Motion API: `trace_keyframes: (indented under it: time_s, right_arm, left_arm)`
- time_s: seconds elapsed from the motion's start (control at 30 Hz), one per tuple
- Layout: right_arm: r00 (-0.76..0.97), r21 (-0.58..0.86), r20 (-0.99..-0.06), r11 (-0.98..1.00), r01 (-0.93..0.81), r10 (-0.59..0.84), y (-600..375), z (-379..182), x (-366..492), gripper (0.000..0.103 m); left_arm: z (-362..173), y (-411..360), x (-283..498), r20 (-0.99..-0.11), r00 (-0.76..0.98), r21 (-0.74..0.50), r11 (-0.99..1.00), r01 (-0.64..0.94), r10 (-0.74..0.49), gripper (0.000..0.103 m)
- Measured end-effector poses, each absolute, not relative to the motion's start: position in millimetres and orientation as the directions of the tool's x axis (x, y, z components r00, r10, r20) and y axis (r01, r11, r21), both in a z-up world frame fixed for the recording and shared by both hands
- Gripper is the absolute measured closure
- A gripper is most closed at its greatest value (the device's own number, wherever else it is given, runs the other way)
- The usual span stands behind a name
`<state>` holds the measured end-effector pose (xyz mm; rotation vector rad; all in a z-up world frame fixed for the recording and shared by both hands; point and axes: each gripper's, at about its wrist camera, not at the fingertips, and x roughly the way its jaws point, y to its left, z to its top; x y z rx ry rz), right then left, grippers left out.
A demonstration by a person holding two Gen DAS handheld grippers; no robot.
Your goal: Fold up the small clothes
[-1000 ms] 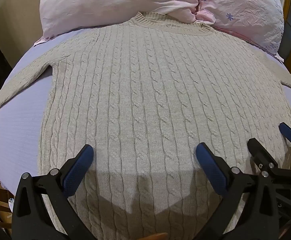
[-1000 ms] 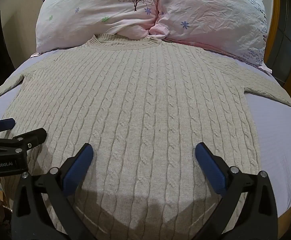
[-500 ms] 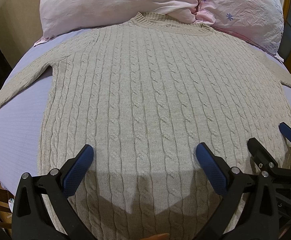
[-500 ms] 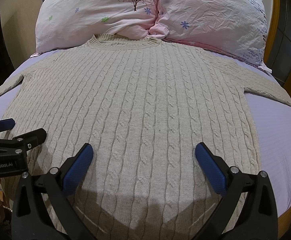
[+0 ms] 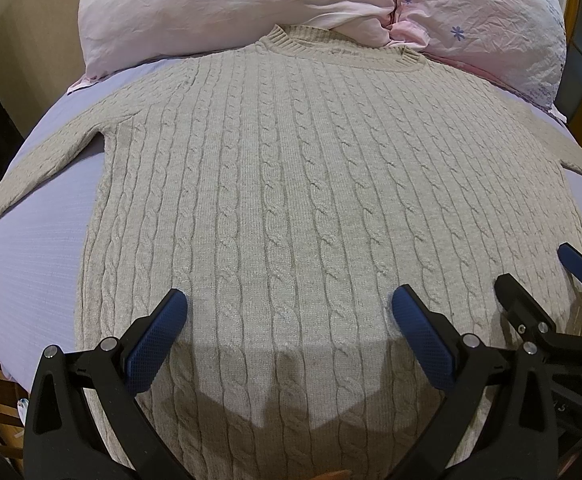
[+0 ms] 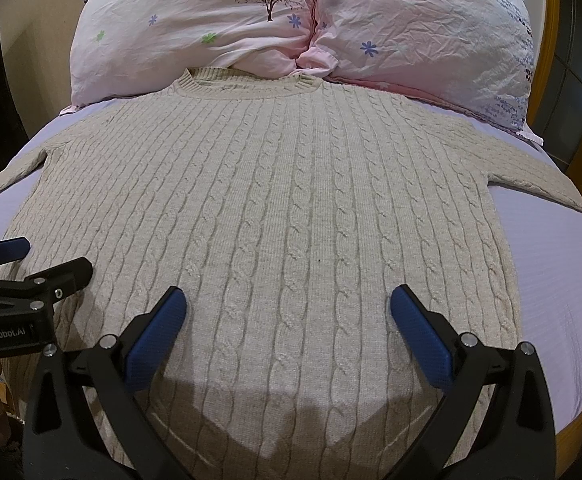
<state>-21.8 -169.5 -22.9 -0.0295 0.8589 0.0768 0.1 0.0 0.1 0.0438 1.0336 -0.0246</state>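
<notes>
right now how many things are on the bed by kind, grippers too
sweater: 1
pillows: 2, left and right
grippers: 2, left gripper and right gripper, both open above the sweater
total: 5, on the bed

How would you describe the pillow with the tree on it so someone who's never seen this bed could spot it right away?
Start at the bed with its lilac sheet, where a beige cable-knit sweater lies spread flat. Two pink pillows sit side by side just beyond the sweater's collar. The one you want is the left pillow: it alone carries a dark tree print near its inner edge, while its neighbour shows only small flowers.
</notes>
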Motion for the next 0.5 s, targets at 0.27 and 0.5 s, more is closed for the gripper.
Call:
trace_keyframes:
  time_s: [0.27, 0.5]
  right_arm:
    - [0.650, 0.005, -0.758, 0.997, -0.079, 0.055, -169.8, -22.8, -21.3, 0.002]
    - [0.647, 0.004, -0.761, 0.997, -0.078, 0.054, -169.9, -23.2, -20.7, 0.002]
  left_arm:
    - [1.3, -1.1, 2.0, -0.862, 0.507, 0.025, 0.999, 0.045, -0.002, 0.001]
    - [1.1, -2.0, 1.8, -0.863, 0.506, 0.024, 0.999, 0.043, -0.001, 0.001]
